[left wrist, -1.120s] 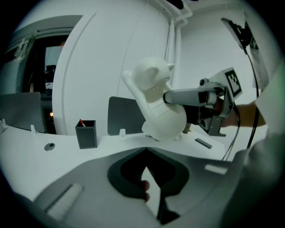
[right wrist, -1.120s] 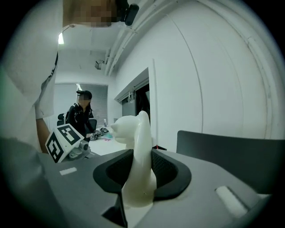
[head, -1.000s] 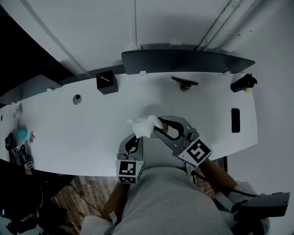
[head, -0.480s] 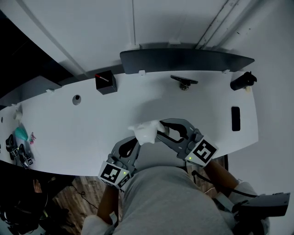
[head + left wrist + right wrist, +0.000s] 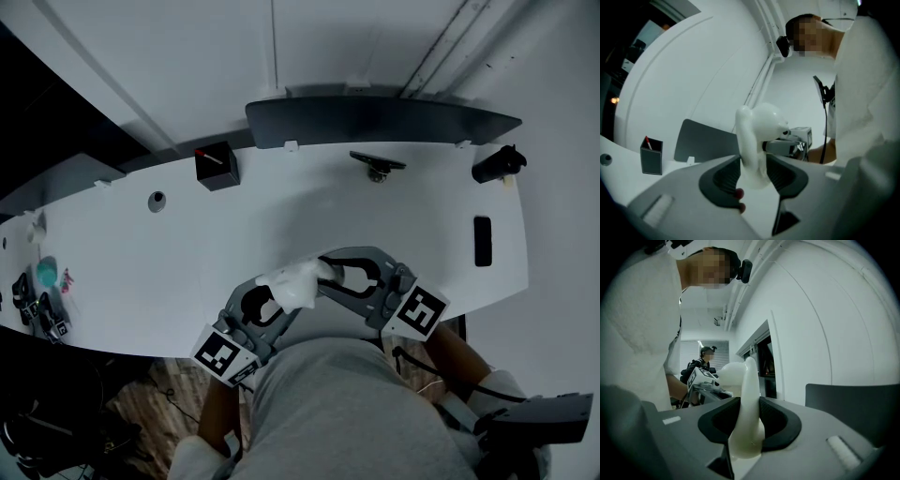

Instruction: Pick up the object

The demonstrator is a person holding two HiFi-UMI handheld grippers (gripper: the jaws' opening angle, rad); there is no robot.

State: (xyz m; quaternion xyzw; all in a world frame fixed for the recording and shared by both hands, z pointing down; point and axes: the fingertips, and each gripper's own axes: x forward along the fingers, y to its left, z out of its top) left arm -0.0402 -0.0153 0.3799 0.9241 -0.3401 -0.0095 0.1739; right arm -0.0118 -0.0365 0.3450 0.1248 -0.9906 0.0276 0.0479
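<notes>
Near the bench's [image 5: 187, 253] six o'clock edge, the right tongs [image 5: 745, 423] pinch the white object [image 5: 298, 279] aloft, seemingly so the left tongs [image 5: 752, 169], just opened wide, can straddle it.

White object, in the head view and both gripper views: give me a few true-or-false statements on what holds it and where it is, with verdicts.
1. The right tongs are clamped on the white object. True.
2. The white object rests on the table. False: it is held up off the table, in front of the person.
3. The left tongs are shut with nothing between them. False: their jaws have just been opening, and the white object stands between them.
4. A black box stands near the table's far edge. True.
</notes>
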